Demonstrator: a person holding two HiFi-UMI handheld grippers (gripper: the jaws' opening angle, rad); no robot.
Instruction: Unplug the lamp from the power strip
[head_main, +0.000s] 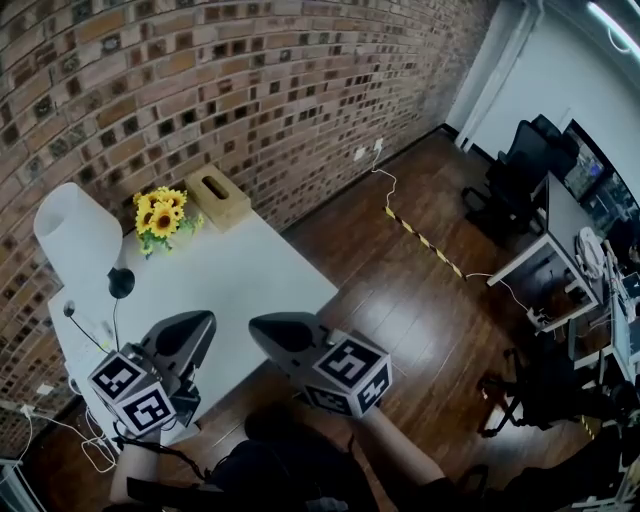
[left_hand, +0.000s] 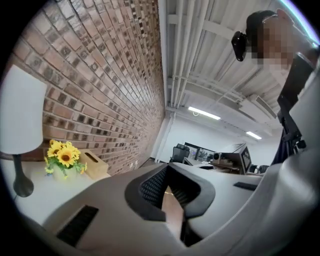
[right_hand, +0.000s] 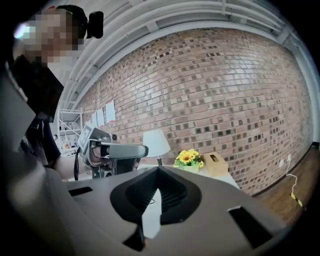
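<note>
The lamp (head_main: 76, 236), with a white shade and a black stem and base, stands at the left end of the white table (head_main: 250, 275). It also shows in the left gripper view as the lamp (left_hand: 20, 115) and in the right gripper view as the lamp (right_hand: 156, 143). My left gripper (head_main: 203, 322) (left_hand: 169, 172) hovers shut and empty over the table's near edge, just right of the lamp. Beside it my right gripper (head_main: 260, 326) (right_hand: 159, 175) is also shut and holds nothing. I see no power strip; white cables (head_main: 95, 447) lie on the floor at the lower left.
Yellow sunflowers (head_main: 160, 214) and a wooden tissue box (head_main: 218, 198) sit at the table's back by the brick wall. A cable with striped tape (head_main: 425, 240) crosses the wooden floor to a wall socket. Desks and office chairs (head_main: 520, 175) stand at the right.
</note>
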